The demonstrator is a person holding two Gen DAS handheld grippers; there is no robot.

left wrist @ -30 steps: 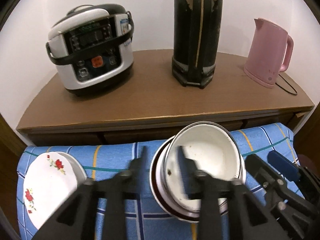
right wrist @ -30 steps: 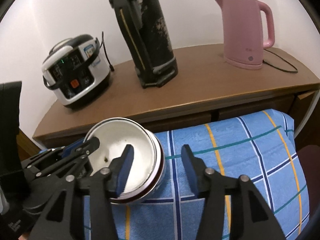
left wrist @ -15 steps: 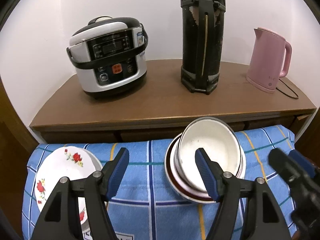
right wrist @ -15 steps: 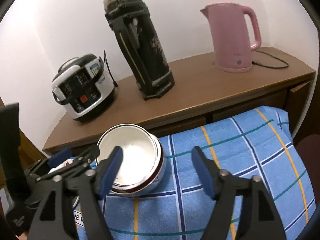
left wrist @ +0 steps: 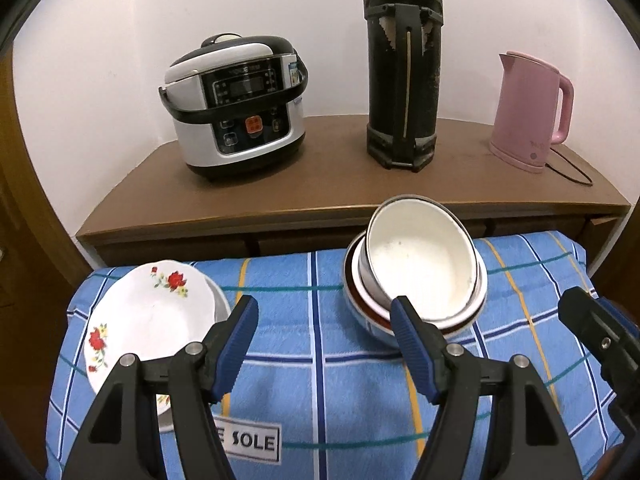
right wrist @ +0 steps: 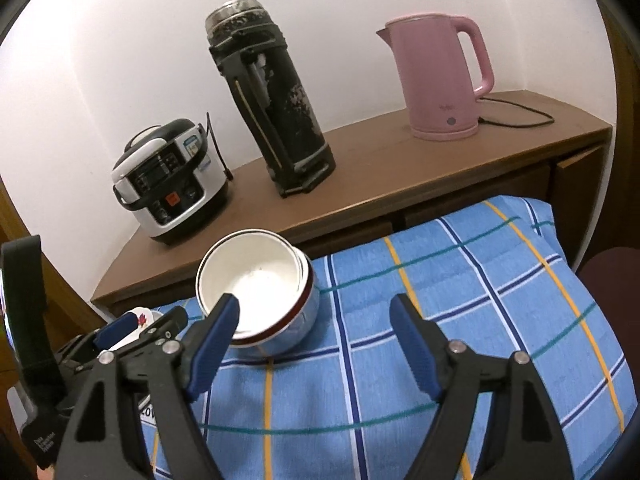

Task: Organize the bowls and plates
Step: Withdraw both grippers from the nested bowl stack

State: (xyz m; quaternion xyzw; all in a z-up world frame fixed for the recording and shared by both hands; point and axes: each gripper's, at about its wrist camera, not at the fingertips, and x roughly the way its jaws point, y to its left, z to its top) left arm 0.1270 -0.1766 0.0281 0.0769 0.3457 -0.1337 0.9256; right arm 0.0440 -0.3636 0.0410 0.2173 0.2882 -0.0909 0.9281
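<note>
A white bowl (left wrist: 420, 256) lies tilted, nested in a stack of red-rimmed bowls (left wrist: 368, 312) on the blue checked cloth (left wrist: 320, 380); the stack of bowls (right wrist: 256, 280) also shows in the right wrist view. A white plate with red flowers (left wrist: 148, 316) rests at the cloth's left end. My left gripper (left wrist: 324, 312) is open and holds nothing, just short of the cloth between plate and bowls. My right gripper (right wrist: 316, 312) is open and holds nothing, its left fingertip (right wrist: 224, 320) overlapping the stack's near rim in the picture. Each gripper shows in the other's view: right gripper (left wrist: 592, 332), left gripper (right wrist: 136, 332).
Behind the cloth stands a brown wooden cabinet (left wrist: 320, 184) with a rice cooker (left wrist: 236, 108), a tall black thermos (left wrist: 404, 68) and a pink kettle (left wrist: 528, 112) with its cord (right wrist: 520, 116). The cloth's right half (right wrist: 480, 300) carries nothing.
Both grippers have opened wide and drawn back from the bowl stack. The white bowl stays nested, tilted, in the stack.
</note>
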